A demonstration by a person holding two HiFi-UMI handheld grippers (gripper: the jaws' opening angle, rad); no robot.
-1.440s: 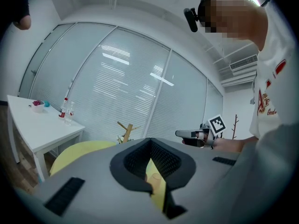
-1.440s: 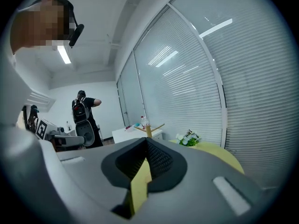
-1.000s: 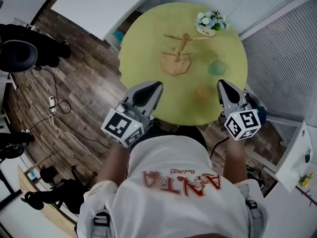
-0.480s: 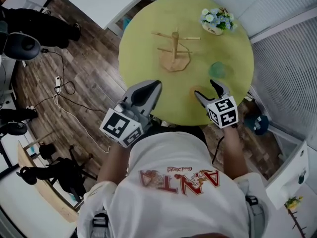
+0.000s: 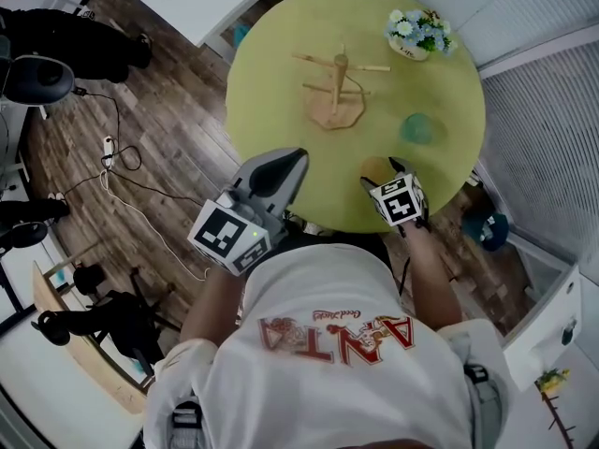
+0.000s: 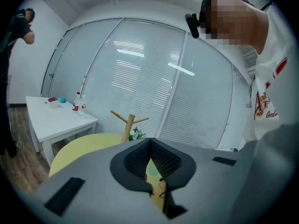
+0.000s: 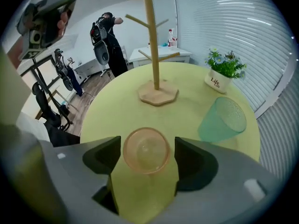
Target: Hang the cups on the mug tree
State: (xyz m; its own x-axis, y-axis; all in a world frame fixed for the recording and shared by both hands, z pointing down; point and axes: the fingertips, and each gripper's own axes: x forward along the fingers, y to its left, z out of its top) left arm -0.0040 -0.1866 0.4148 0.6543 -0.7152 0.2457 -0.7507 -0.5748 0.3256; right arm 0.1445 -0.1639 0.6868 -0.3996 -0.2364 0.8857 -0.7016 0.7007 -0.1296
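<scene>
The orange cup (image 7: pixel 145 152), translucent and smooth, lies on its side near the table's (image 7: pixel 117 111) front edge, its round mouth facing the right gripper (image 7: pixel 146 149). That gripper's jaws are opening. The cup sits between the dark pads with a thin gap on each side, so it is not clamped. To its right and further in, well apart, the green cup (image 7: pixel 219 120) also lies on its side, tapered, translucent and pebbled. Behind both cups the bare wooden mug tree (image 7: pixel 152 55) stands upright, a slim post with slanted pegs on a flat many-sided base. A white pot (image 7: pixel 218 82) of small flowers sits near the far right rim. The table is round, matte and yellow-green. The left gripper (image 6: pixel 150 141) hangs at the near edge, its dimpled black tips together and empty.
</scene>
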